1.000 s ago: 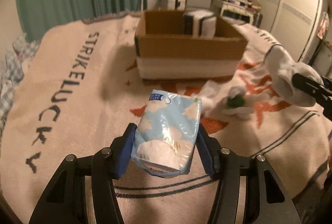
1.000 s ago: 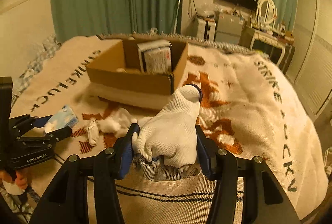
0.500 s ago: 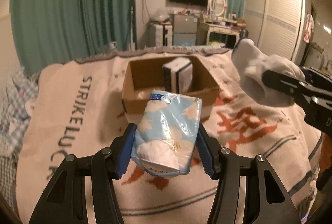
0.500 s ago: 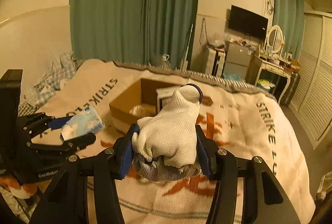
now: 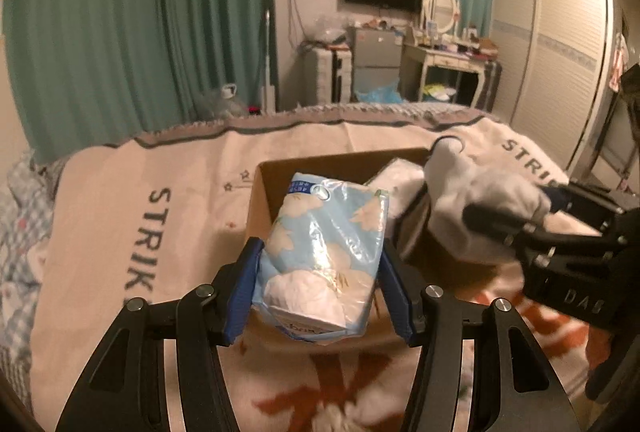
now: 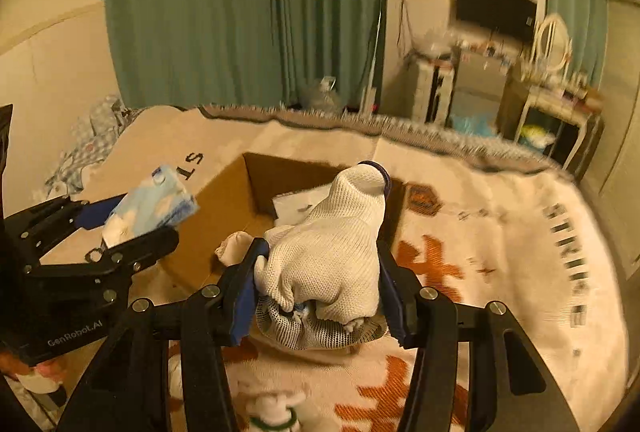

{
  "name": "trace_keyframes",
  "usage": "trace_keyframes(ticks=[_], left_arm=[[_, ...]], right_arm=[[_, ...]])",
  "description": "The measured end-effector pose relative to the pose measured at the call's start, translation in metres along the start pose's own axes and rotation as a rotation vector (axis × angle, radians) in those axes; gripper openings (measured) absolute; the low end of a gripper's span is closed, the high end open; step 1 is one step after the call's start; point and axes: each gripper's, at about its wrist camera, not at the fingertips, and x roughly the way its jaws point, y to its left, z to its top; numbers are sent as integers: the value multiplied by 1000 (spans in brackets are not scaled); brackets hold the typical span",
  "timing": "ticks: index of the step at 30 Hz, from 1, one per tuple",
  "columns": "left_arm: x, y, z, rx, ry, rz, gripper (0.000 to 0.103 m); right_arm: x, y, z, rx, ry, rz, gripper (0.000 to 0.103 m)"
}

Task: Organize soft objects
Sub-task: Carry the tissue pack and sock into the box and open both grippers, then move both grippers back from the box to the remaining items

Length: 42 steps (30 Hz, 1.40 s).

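Above the cardboard box (image 6: 224,216), crinkled blue tissue pack (image 5: 324,256) and bunched white glove (image 6: 332,260).

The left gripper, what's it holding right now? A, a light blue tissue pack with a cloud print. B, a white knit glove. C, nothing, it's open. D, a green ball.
A: the left gripper is shut on the light blue tissue pack, its blue pads pressing both sides; the white knit glove sits in the right gripper instead, near the cardboard box.
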Motion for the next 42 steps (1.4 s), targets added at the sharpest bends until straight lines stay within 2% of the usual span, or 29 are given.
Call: trace_keyframes(ticks=[4,10,13,15,16,18,20,26,29,30,31,35,38,42], left_arm=[[35,3,7,17,21,11,56],[69,8,6,34,45,15,56],[71,7,4,46,42,8,57],[72,6,4,47,42,25,61],[72,6,5,42,36,26,69],[62,6,6,28,-3,24,78],[47,3,9,39,-33,33,79],[-22,-6,29,52,-128,44,79],[-65,-13,38,71,-189,94,80],[-81,-13,40,73,-208,99,83],[-97,-14,41,75,-227,99,92],[-154,-11,41,73,-309,122,94],[-181,-5,33,56,-326,107,94],[-199,3,16,36,-302,71,94]], right_arm=[[43,-13,7,5,43,14,52],[86,-15,21,-28,49,42,53],[87,-18,23,-2,22,69,64],[84,-18,24,13,5,79,70],[80,-20,24,19,-6,74,71],[71,-19,27,15,-22,56,73],[55,-19,30,2,-57,21,77],[-18,-14,42,5,-150,-28,82],[-68,0,44,-31,-197,-61,89],[-80,4,43,-44,-209,-71,90],[-97,11,43,-63,-226,-86,91],[-153,30,36,-90,-271,-123,103],[-178,43,28,-106,-273,-126,103],[-201,61,9,-153,-279,-153,103]])
